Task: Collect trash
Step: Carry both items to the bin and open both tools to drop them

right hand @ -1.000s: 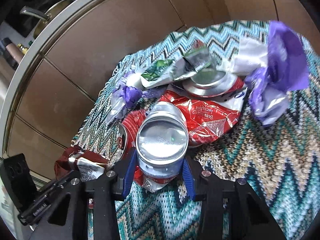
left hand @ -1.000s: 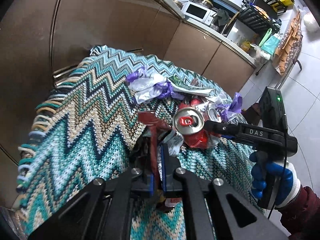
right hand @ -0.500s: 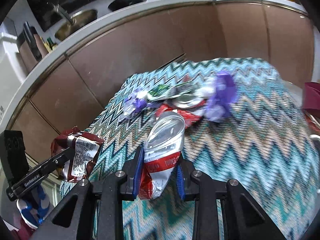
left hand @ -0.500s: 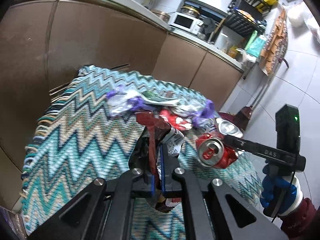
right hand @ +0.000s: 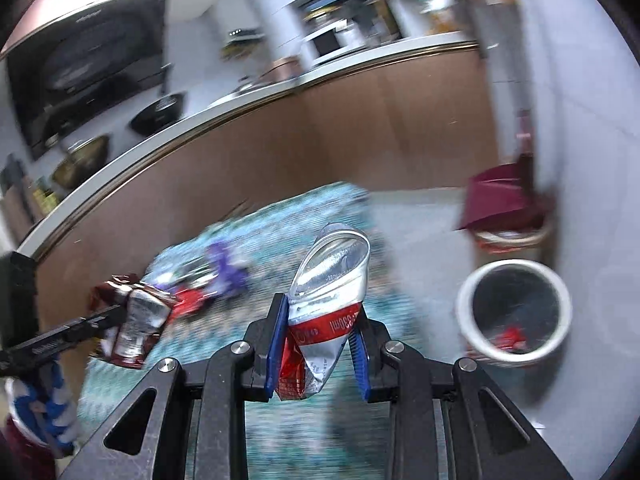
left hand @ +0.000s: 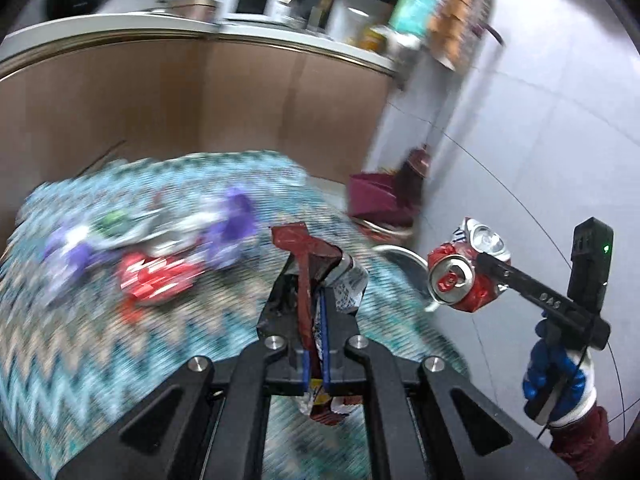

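Note:
My left gripper [left hand: 314,280] is shut on a dark red snack wrapper [left hand: 306,252] and holds it above the zigzag cloth [left hand: 80,352]. My right gripper [right hand: 320,316] is shut on a crushed red and silver can [right hand: 332,280], lifted off the table's right side. The can also shows in the left wrist view [left hand: 460,276], and the wrapper in the right wrist view [right hand: 136,320]. More trash stays on the cloth: a flattened red can [left hand: 158,278], purple and silver wrappers [left hand: 232,228]. A white round bin [right hand: 514,312] stands on the floor to the right, with red trash inside.
Brown kitchen cabinets [left hand: 200,104] run behind the table. A dark red dustpan [right hand: 500,200] and a basket [right hand: 516,236] sit on the floor beyond the bin. White tiled floor [left hand: 520,140] lies right of the table.
Both grippers have lifted and swung to the right with their trash. The can has left the pile and the bin has come into the right wrist view. Both views are blurred by motion.

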Available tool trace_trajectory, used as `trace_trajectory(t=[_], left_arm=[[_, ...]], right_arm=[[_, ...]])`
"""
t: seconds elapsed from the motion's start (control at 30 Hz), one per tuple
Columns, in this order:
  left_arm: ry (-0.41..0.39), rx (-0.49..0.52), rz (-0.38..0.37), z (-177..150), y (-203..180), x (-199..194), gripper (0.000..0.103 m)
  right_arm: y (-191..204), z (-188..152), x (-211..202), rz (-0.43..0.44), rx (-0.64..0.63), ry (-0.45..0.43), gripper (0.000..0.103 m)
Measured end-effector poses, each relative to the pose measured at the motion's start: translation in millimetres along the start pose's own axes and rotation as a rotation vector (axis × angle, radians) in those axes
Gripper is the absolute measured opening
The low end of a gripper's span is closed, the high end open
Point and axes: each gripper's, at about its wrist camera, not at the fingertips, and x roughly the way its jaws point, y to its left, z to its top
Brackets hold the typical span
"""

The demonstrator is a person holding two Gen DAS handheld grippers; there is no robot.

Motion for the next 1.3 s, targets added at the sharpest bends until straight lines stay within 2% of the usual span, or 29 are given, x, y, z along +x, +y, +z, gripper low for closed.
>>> trace_trajectory(t=[0.2, 0.37, 0.63, 0.8, 0.97, 1.07, 1.1, 1.13, 1.17, 1.2, 1.3], left_arm=[[0.088, 0.15, -0.091, 47.1, -82.9, 100.7, 0.003], [0.134, 0.196, -0.144, 73.2, -136.6, 177.8, 0.003], [0.195, 0.217, -0.151, 96.2, -196.2, 290.5, 0.003], [0.269, 0.201, -0.144, 94.7, -208.2, 351.0, 0.005], [0.313, 0.176, -0.159, 93.0, -211.1, 387.6, 0.006], [0.325, 0.16, -0.159, 92.4, -208.7, 400.8, 0.009], [0.331, 0.153, -0.165, 91.8, -207.7, 403.8, 0.017], [0.333, 0.148, -0.171, 92.3, -207.4, 406.4, 0.031], [0.33, 0.144, -0.179, 92.3, -207.1, 407.4, 0.038], [0.327, 0.142, -0.18, 92.5, -207.3, 408.9, 0.042], [0.32, 0.138, -0.188, 91.3, -205.8, 402.7, 0.042]], right_arm=[[-73.9, 5.3, 7.6, -0.201, 0.076, -0.032, 0.027], [-124.4, 17.7, 23.8, -0.302, 0.097, -0.031, 0.027], [-186.2, 27.8, 66.2, -0.392, 0.09, 0.024, 0.027], [-212.1, 29.2, 92.5, -0.417, 0.091, 0.064, 0.028], [-231.5, 25.2, 114.6, -0.421, 0.095, 0.099, 0.029], [-237.6, 19.6, 119.6, -0.436, 0.096, 0.128, 0.035], [-239.0, 17.8, 120.6, -0.439, 0.1, 0.133, 0.038], [-240.9, 16.8, 119.8, -0.44, 0.105, 0.134, 0.038], [-241.8, 15.0, 118.4, -0.441, 0.112, 0.132, 0.04], [-241.7, 12.7, 115.2, -0.445, 0.121, 0.133, 0.041], [-241.4, 9.1, 107.0, -0.45, 0.137, 0.132, 0.041]])
